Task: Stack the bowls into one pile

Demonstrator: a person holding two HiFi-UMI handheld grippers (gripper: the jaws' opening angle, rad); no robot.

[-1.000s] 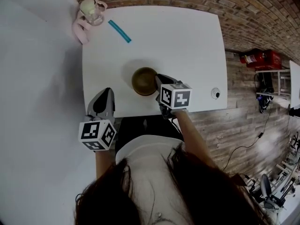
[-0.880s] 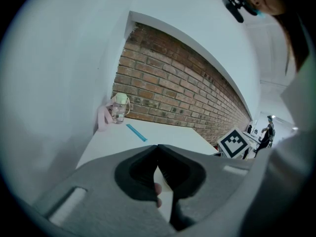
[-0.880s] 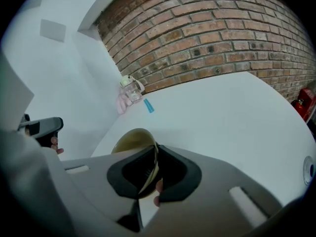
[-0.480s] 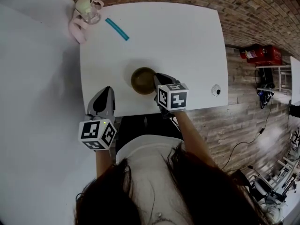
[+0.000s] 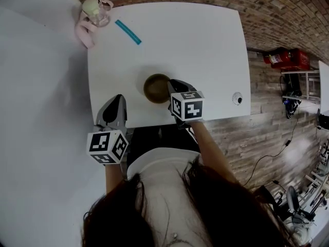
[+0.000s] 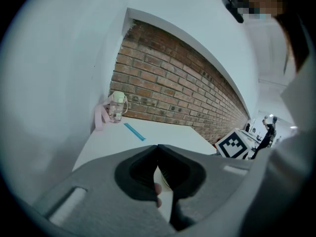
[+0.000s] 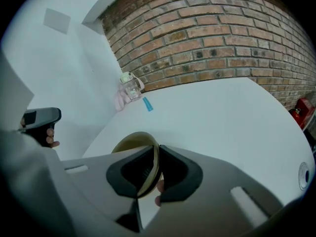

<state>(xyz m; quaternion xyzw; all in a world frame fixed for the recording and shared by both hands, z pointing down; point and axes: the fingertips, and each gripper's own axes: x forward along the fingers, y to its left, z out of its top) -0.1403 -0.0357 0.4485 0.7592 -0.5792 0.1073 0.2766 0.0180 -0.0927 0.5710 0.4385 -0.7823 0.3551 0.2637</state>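
An olive-brown bowl stands on the white table near its front edge. My right gripper is at the bowl's right side. In the right gripper view the bowl's rim runs between the two jaws, and the right gripper is shut on it. Whether more bowls nest inside I cannot tell. My left gripper hovers over the table's front left corner, apart from the bowl. In its own view the left gripper is shut with nothing in it.
A pale cup with a pink strap stands at the far left corner, with a teal strip beside it. A small round fitting sits at the right edge. A brick wall backs the table. A red extinguisher lies on the floor to the right.
The right gripper has edged slightly left against the bowl. The left gripper and the bowl have hardly moved.
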